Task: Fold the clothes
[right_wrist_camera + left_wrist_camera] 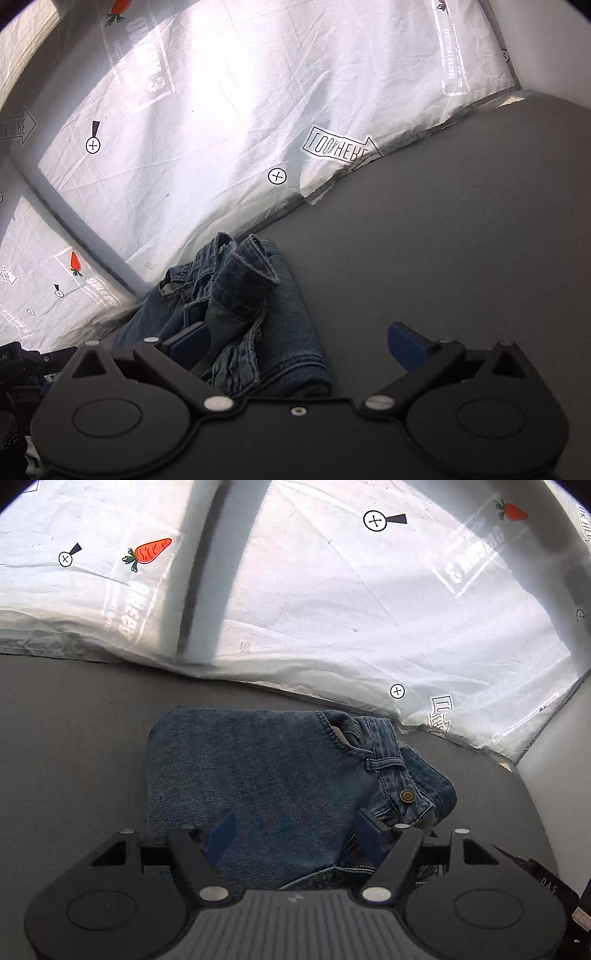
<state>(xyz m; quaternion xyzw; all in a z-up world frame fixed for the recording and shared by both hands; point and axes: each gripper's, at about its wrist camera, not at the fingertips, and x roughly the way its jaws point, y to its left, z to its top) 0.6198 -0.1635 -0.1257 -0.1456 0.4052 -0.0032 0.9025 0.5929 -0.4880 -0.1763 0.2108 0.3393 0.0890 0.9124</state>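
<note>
Jeans (266,771) in a compact fold on grey bench (74,738), waistband bunched at 3 o'clock (cuff upturned); left gripper (295,830), right gripper (299,343) agape, empty.

Dark grey surface (461,229), folded blue jeans (258,775) lying on it
</note>
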